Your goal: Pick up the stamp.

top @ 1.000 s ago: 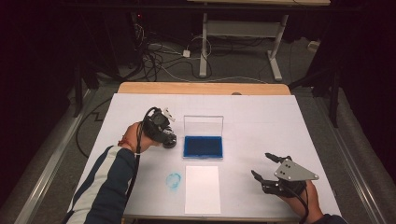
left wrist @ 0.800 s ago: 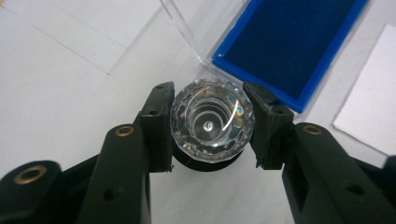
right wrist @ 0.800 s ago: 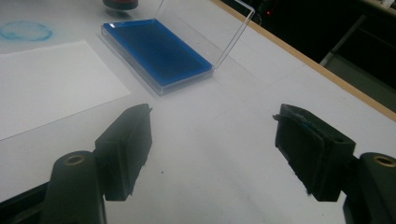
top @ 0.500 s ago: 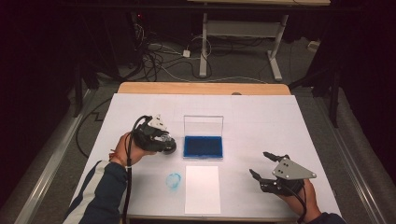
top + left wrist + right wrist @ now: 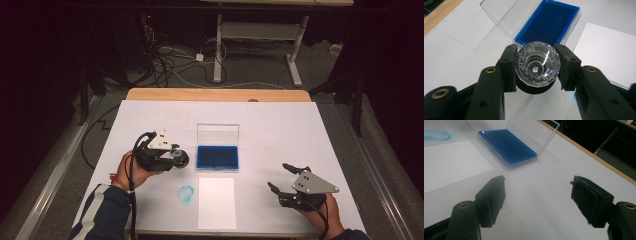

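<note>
A clear faceted knob stamp point(image 5: 537, 64) with a black base is held between the jaws of my left gripper point(image 5: 178, 159), which is shut on it. It hangs just left of the blue ink pad point(image 5: 217, 156), whose clear lid point(image 5: 217, 134) stands open behind it. A white paper sheet point(image 5: 216, 202) lies in front of the pad. At the front right, my right gripper point(image 5: 278, 175) is open above the white table, with nothing between its jaws in the right gripper view point(image 5: 537, 200).
A smudged blue ring mark point(image 5: 186, 194) is on the table just left of the paper. A wooden strip point(image 5: 215, 94) runs along the table's far edge, and cables lie on the floor beyond it.
My left gripper has drawn back toward the front of the table with the stamp and turned so its grey plate faces up. The right gripper has barely moved.
</note>
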`<state>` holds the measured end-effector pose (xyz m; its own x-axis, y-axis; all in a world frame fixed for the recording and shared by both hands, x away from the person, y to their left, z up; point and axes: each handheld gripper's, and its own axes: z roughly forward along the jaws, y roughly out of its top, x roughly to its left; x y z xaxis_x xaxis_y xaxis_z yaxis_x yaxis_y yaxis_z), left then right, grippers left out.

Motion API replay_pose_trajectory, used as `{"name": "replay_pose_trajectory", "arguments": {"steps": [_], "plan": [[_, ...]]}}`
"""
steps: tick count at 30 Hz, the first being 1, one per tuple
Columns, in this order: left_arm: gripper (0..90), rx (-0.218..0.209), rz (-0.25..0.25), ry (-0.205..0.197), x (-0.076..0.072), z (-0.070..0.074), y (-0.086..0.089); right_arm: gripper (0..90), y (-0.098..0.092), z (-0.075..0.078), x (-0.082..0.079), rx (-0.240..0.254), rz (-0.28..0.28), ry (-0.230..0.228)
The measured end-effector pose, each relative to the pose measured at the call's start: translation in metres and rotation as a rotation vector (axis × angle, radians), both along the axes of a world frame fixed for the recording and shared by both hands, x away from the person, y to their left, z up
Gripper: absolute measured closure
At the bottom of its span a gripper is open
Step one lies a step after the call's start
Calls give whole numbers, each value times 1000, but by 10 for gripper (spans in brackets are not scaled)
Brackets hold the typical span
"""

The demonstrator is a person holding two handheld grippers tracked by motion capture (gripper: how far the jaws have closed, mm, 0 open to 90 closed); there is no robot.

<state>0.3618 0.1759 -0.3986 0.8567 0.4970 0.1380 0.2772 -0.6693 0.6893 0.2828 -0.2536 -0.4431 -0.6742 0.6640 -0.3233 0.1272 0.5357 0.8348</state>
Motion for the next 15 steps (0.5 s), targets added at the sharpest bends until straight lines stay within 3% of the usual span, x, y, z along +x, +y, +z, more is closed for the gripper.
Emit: {"name": "replay_pose_trajectory", "arguments": {"steps": [11, 15], "plan": [[546, -24, -39, -31, -14, 3, -9, 275, 0, 1, -4, -4, 0, -15], [546, -53, -49, -42, -18, 6, -10, 275, 0, 1, -3, -2, 5, -9]]}}
